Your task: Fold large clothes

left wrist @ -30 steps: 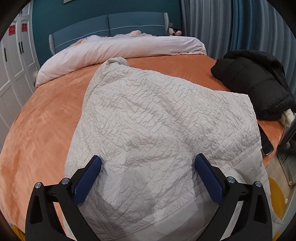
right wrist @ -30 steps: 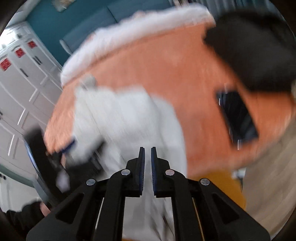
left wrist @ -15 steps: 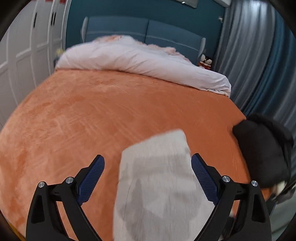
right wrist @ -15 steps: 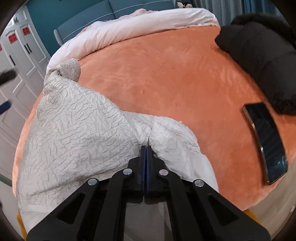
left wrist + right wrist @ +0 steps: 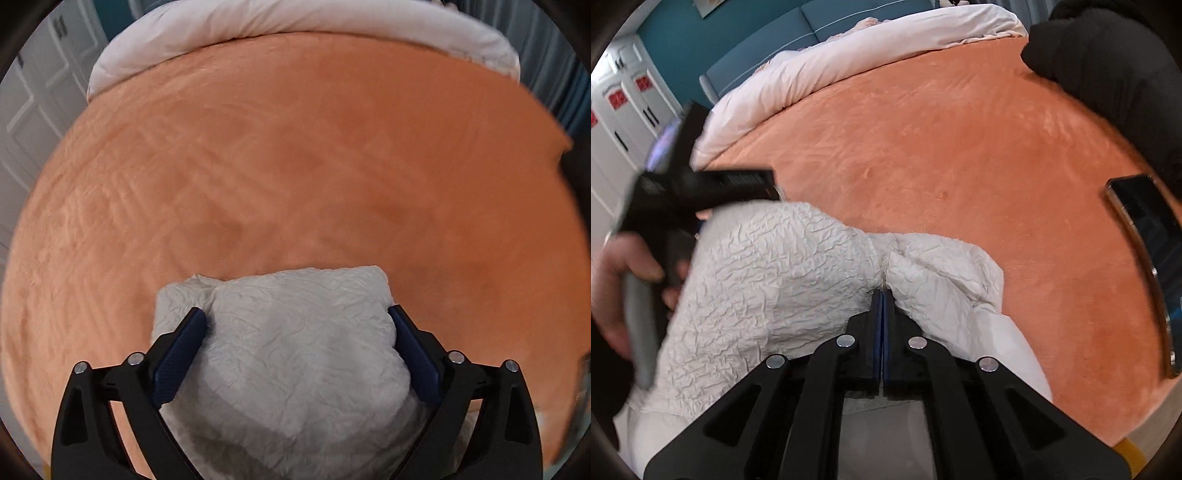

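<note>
A large white crinkled garment (image 5: pixel 783 273) lies bunched at the near edge of the orange bed (image 5: pixel 942 147). My right gripper (image 5: pixel 882 295) is shut on a pinched fold of it. In the left wrist view the garment (image 5: pixel 295 354) fills the space between the blue pads (image 5: pixel 184 343) of my left gripper (image 5: pixel 295 317), which is wide open around its folded end. The left gripper's body and the hand holding it (image 5: pixel 639 236) show at the left of the right wrist view, over the garment.
A black jacket (image 5: pixel 1115 62) lies at the bed's far right. A dark phone (image 5: pixel 1148 258) lies at the right edge. A rolled pale duvet (image 5: pixel 295 33) lies along the head of the bed. White wardrobe doors (image 5: pixel 624 110) stand at the left.
My left gripper has come down and forward over the garment, so the cloth now sits between its open fingers. The garment's far part has been drawn toward the near edge. My right gripper stays shut on the fold.
</note>
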Action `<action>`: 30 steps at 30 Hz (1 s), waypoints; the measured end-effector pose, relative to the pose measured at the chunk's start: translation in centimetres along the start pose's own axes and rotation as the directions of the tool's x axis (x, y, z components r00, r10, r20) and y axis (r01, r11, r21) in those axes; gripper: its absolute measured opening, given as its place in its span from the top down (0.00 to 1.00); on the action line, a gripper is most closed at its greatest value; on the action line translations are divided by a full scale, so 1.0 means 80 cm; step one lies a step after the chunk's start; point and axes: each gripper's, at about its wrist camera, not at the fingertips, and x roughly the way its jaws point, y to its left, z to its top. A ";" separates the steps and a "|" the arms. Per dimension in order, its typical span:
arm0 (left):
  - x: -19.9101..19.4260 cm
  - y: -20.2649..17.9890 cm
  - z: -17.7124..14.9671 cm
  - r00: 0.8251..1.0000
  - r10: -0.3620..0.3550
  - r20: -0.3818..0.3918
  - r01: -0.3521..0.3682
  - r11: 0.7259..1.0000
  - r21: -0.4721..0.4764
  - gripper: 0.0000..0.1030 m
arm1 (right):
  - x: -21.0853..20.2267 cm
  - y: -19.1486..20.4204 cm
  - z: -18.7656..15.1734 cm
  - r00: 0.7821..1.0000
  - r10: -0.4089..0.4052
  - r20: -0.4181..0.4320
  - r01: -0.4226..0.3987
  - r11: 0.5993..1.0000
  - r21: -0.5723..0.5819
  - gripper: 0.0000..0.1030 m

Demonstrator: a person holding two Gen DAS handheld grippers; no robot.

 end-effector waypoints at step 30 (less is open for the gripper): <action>-0.228 0.055 -0.134 0.959 -0.103 0.263 0.079 0.992 0.101 0.06 | -0.128 0.038 0.000 0.994 0.059 0.089 -0.057 0.998 -0.017 0.61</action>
